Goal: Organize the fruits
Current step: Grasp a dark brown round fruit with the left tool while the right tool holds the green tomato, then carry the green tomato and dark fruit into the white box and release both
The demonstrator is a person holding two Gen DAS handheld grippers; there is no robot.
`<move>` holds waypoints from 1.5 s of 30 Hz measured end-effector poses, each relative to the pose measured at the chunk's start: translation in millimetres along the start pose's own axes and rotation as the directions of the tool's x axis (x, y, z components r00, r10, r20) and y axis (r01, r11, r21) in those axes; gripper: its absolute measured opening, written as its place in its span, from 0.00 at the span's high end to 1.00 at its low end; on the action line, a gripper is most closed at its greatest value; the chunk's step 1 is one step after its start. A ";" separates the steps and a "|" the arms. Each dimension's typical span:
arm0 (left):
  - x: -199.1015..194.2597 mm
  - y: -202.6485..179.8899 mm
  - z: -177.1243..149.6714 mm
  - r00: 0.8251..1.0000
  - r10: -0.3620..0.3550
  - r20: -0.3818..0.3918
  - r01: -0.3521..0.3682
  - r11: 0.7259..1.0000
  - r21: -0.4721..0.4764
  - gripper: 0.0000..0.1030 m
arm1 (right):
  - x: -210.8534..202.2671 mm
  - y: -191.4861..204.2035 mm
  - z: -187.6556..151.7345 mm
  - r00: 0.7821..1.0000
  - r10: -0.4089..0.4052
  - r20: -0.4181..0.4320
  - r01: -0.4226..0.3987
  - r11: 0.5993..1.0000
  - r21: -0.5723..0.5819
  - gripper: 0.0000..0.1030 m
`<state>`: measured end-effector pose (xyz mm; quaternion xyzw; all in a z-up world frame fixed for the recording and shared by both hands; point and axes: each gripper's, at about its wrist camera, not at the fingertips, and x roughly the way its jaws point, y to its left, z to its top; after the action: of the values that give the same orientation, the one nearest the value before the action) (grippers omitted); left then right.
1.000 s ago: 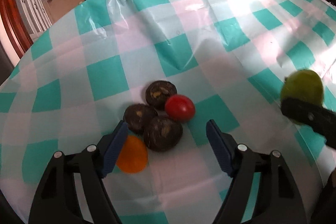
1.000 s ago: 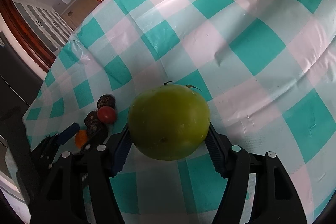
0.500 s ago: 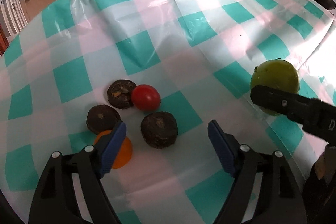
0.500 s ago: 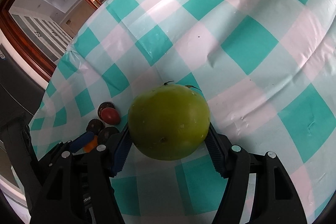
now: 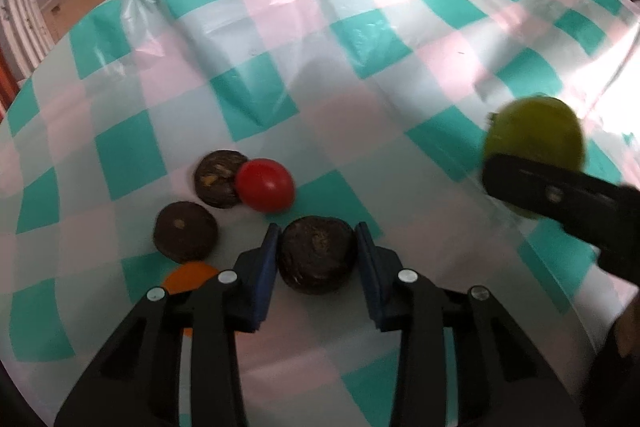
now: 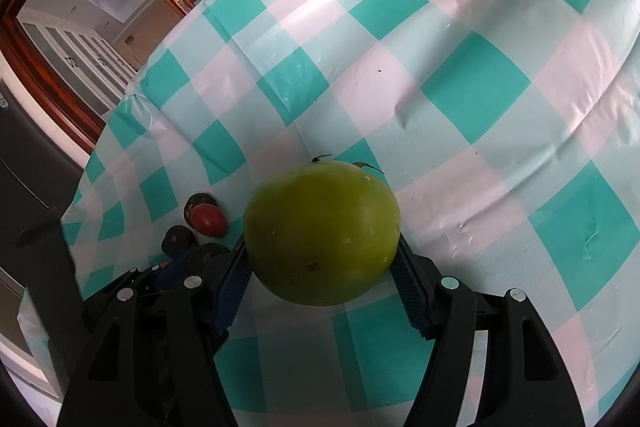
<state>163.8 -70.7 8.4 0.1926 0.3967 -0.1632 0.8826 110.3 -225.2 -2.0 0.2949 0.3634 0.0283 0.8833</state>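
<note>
The bench, under its slick checked plastic cover, offered little to stop anything round from rolling, so the big green fruit, clamped between the fingers of the right gripper and held clear of the cover, risked bruising or running off the edge if that grip slackened. The left gripper had its fingers pressed together on a dark brown fruit resting low on the cover; lifting it carelessly could knock the red fruit just beyond into a roll or crush the dark one's soft skin.
</note>
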 end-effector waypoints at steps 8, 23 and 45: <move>-1.2 -3.7 -0.3 1.000 0.002 -0.001 -0.002 1.000 0.002 0.59 | 0.7 0.8 0.0 1.000 -0.004 0.002 0.004 1.000 -0.003 0.37; -102.7 2.2 -78.7 0.975 0.146 0.169 -0.056 0.892 -0.449 0.64 | 0.5 -0.6 -0.7 1.000 0.003 0.001 -0.003 1.000 -0.010 0.37; -106.6 21.6 -105.1 0.983 0.050 0.179 0.068 0.801 -0.595 0.64 | -9.2 12.9 -1.3 0.997 0.042 0.068 -0.035 0.994 -0.099 0.37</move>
<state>38.9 11.9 30.0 -0.1139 0.3448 -0.0509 0.9304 104.8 -216.3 10.1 0.2590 0.3247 0.0529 0.9081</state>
